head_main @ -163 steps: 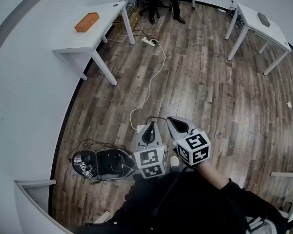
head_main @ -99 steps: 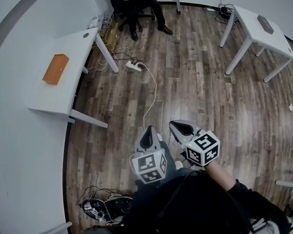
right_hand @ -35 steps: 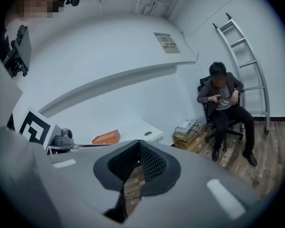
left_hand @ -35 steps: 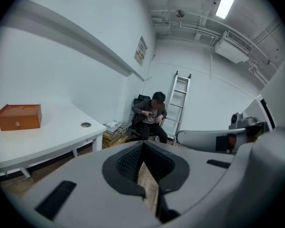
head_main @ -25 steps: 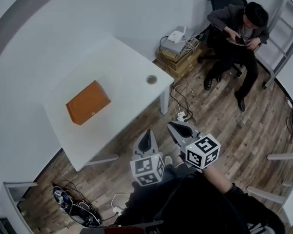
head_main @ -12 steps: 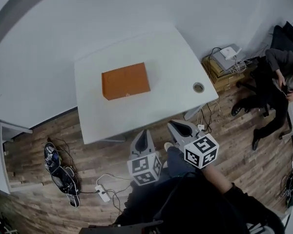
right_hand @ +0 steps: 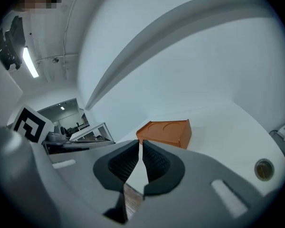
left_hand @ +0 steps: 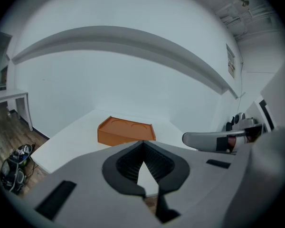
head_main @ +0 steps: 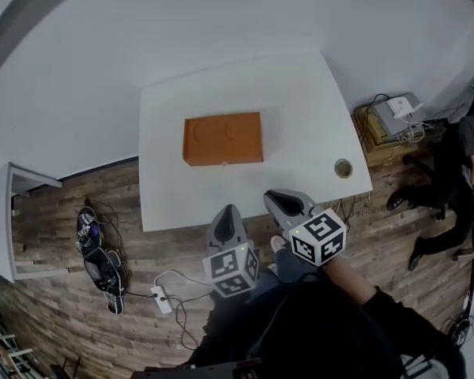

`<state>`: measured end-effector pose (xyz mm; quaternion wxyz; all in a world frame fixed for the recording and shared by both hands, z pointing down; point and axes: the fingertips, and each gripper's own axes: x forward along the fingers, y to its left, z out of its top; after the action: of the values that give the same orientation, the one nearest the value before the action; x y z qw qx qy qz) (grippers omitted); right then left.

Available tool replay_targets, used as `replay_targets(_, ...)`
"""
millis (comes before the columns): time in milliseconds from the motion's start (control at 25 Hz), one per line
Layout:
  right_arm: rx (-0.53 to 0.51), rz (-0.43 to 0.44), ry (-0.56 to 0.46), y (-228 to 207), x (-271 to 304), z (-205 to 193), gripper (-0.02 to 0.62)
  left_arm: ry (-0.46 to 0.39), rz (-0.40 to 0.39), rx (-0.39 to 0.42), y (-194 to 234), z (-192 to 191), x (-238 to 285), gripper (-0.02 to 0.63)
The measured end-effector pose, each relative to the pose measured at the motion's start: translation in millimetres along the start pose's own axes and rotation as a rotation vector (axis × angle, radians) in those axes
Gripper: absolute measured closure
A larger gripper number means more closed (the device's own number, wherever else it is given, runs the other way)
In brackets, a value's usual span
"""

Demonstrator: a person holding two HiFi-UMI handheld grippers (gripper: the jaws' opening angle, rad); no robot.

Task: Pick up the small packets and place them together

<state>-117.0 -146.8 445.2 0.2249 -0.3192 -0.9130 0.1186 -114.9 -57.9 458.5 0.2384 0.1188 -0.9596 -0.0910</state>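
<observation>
Left gripper: closed, pads meeting at the tips, nothing held between. Positioned over the wood floor, just short of the near edge of the tabletop, pointing toward it.

Right gripper: closed, only a thin slit between the pads, nothing gripped. Held just beside the left gripper, tip slightly nearer the tabletop edge, marker cube turned up toward the head view.

Orange box: flat on the white tabletop, near its middle, long side roughly parallel to the near edge. Two shallow round recesses in its top face. Well apart from both grippers. Small packets not made out in any view.

Round hole: near the right front corner of the tabletop, well apart from the box.

On the floor left of the tabletop: dark bundle of gear, with a white power strip and cable near it.

At the right edge of the head view: seated person, beside a stack of devices.
</observation>
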Motion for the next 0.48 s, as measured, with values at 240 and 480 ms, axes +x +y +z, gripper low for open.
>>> replay_targets(240,-0.023,0.040,0.050,-15,31,2,0.592,-0.018,0.050,-0.036,16,14,20,0.607)
replay_targets(480,-0.045,0.034,0.093,-16,73,2,0.571,-0.002,0.082,-0.021,48,29,41,0.607)
